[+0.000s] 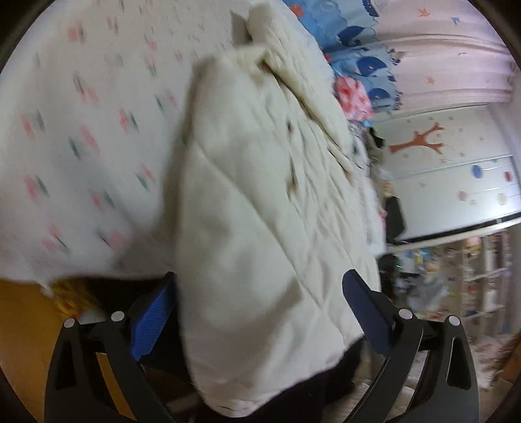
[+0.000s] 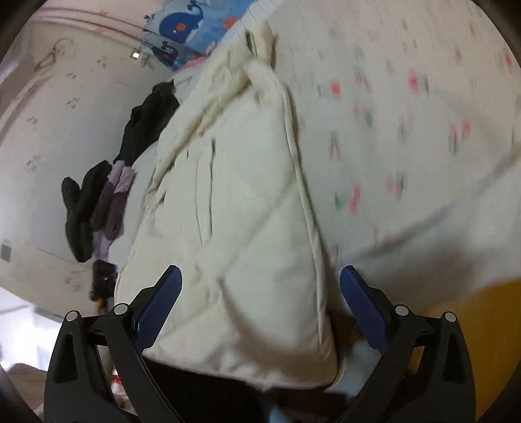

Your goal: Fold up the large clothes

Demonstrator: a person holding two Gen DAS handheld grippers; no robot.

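A bed [image 2: 423, 146] in floral sheeting carries a cream quilted garment [image 2: 234, 211], dark clothes [image 2: 81, 201] and a whale-print blanket [image 2: 182, 26].

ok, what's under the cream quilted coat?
The cream quilted coat lies on a white floral bedsheet, which shows along one side. Dark clothes sit beside it in the right wrist view. Whatever lies directly beneath is covered.

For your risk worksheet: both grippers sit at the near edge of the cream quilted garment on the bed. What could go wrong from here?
1. Both grippers, left and right, look open around the thick cream garment; closing may catch only one layer.
2. Its near edge overhangs the bed, so it might slide off.
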